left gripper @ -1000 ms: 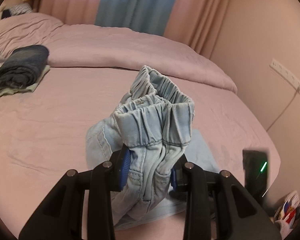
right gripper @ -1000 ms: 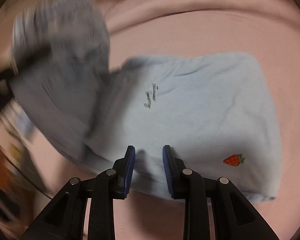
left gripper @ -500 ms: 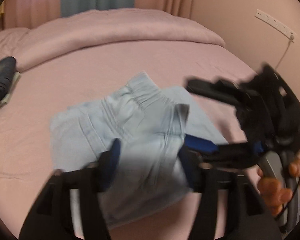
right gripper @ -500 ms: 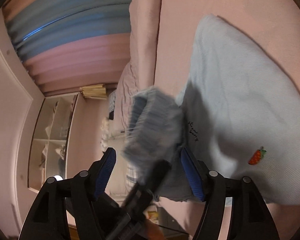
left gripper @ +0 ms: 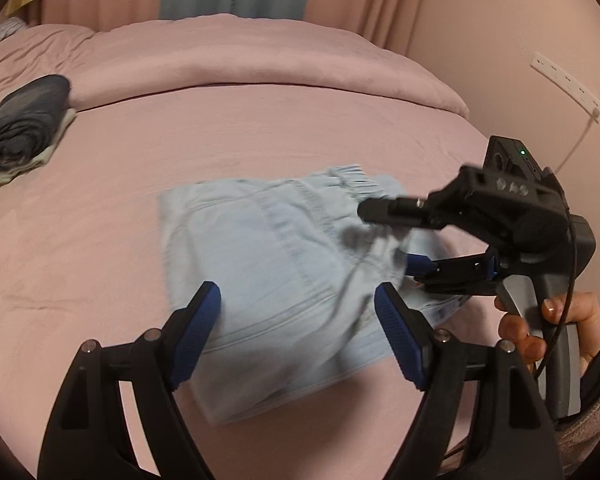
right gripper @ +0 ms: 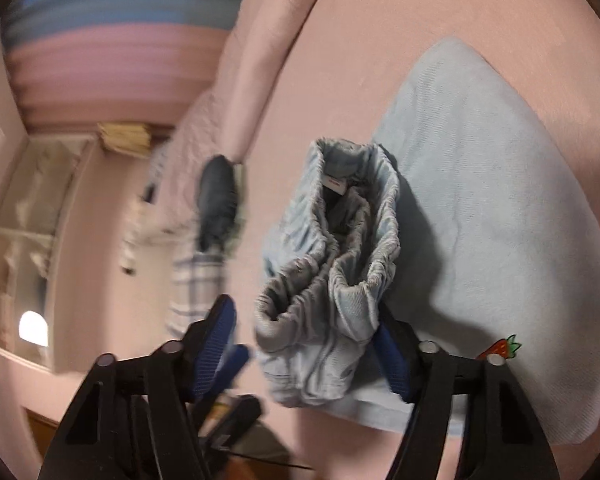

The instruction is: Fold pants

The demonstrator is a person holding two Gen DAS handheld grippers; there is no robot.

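Observation:
The folded light-blue denim pants (left gripper: 268, 276) lie on the pink bed, on top of a folded pale-blue top with a strawberry patch (right gripper: 500, 216). My left gripper (left gripper: 298, 336) is open and empty, just above the near edge of the pants. My right gripper (right gripper: 306, 356) is open, with the bunched elastic waistband end of the pants (right gripper: 332, 276) standing between its fingers. In the left wrist view the right gripper (left gripper: 412, 236) reaches in from the right at the waistband side, one finger above the cloth and one under it.
A dark folded garment on a pale cloth (left gripper: 24, 128) lies at the bed's far left. A rolled pink duvet (left gripper: 260, 56) runs along the back. A wall with a power strip (left gripper: 564, 84) is at the right. Shelves (right gripper: 32, 208) stand beyond the bed.
My left gripper has let go of the pants and opened; the pants dropped flat onto the pale-blue top. My right gripper opened wide and moved around the waistband end.

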